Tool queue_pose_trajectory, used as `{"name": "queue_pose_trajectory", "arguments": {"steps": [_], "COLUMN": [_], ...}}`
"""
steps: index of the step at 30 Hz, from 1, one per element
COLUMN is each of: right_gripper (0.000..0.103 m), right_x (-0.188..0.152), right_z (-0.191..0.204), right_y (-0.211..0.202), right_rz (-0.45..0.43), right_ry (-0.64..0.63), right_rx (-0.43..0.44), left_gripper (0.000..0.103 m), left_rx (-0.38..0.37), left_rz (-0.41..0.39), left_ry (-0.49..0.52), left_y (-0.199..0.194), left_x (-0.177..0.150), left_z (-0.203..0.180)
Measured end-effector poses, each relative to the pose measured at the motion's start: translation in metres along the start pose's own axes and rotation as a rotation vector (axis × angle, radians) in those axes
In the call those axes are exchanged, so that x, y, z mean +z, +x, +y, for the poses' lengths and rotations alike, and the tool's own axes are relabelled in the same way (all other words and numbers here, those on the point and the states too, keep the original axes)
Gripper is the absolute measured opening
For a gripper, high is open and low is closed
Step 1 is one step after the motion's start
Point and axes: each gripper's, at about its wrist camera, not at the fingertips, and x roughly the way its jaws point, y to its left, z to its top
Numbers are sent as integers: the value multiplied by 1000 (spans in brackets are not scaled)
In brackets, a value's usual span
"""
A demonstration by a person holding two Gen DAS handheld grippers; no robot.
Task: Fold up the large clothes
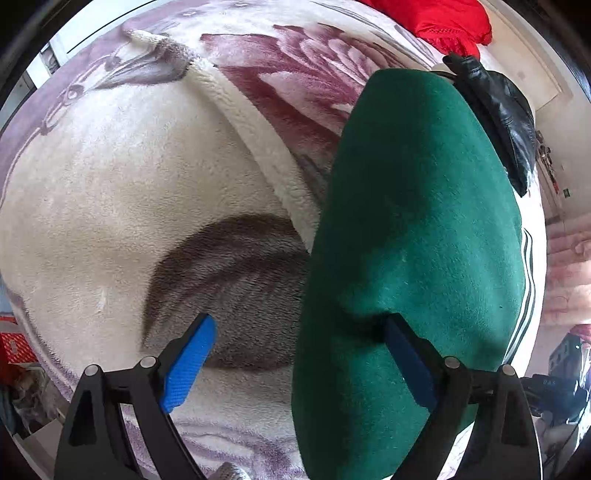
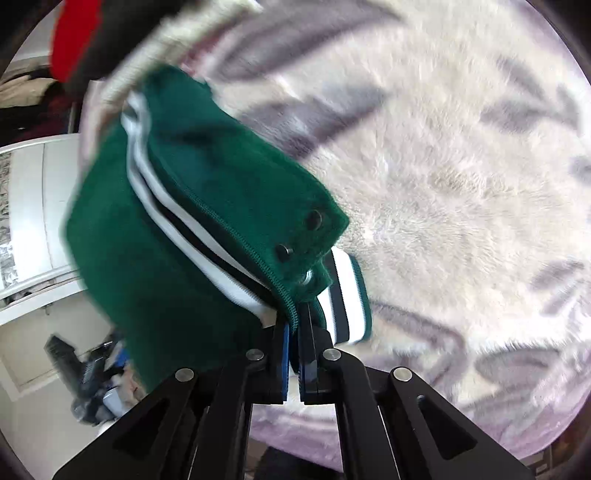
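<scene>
Two grippers work a green jacket (image 2: 177,221) over a plush floral blanket (image 2: 461,184): the right gripper (image 2: 294,354) has its jaws pinched nearly shut on the jacket's zipper edge and striped hem, the cloth bunched just ahead of the pads and hanging off to their left, clear of the blanket. The left gripper (image 1: 299,363) stands wide open, holding nothing; the jacket (image 1: 413,229) drapes against its right finger (image 1: 408,363) and fills the space ahead of that side, while the left finger (image 1: 190,363) hovers over bare blanket (image 1: 110,184). A red garment (image 1: 443,18) and a black one (image 1: 498,110) lie beyond. To fold cleanly, the open jaws would likely need to close on a matching corner or hem, so both grips can stretch the cloth flat before laying it down; a one-sided hold risks a twisted, lumpy fold.
</scene>
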Motion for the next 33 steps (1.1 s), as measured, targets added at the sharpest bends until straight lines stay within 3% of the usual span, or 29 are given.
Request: {"name": "queue_pose_trajectory", "arguments": {"steps": [2, 5, 6, 7, 12, 14, 15, 16, 19, 20, 22, 23, 24, 26, 30, 33], "right_gripper": [9, 48, 70, 77, 78, 70, 48, 32, 23, 23, 26, 33, 56, 62, 62, 62], "right_x": [3, -10, -19, -28, -52, -60, -59, -57, -56, -56, -49, -43, -40, -36, -25, 1], "right_z": [-10, -35, -48, -64, -114, -114, -106, -99, -79, -73, -68, -70, -81, -93, -79, -32], "right_y": [3, -20, -26, -24, 53, 60, 49, 33, 0, -4, -5, 0, -1, -15, -73, -77], "right_rz": [35, 1, -28, -44, 34, -55, -128, -189, -298, -321, -302, -262, -226, -205, -302, -239], "right_ry": [61, 225, 310, 400, 711, 769, 700, 618, 433, 378, 227, 205, 233, 288, 202, 14], "right_rx": [67, 201, 226, 265, 593, 661, 625, 594, 514, 479, 321, 273, 263, 227, 283, 313], "left_gripper": [94, 94, 94, 94, 94, 94, 94, 94, 94, 94, 94, 94, 94, 94, 94, 94], "left_rx": [-2, -2, -6, -18, -39, -26, -20, -17, -26, -34, -42, -40, -33, -25, -26, -24], "left_rz": [1, -5, -5, -3, -3, -11, -12, -15, -7, -3, 5, 2, -1, -4, -12, -17], "left_ry": [-10, -34, -41, -61, -87, -74, -66, -60, -63, -66, -67, -67, -63, -51, -38, -31], "left_y": [-2, -3, -2, 0, 1, -1, -1, -1, 0, 1, 2, 1, 0, -2, -3, -1], "left_x": [2, 1, 0, 1, -2, -2, -3, -3, -2, -2, -2, -2, -4, -5, -4, -4], "left_z": [3, 7, 8, 11, 13, 12, 11, 10, 13, 15, 15, 14, 13, 11, 7, 5]}}
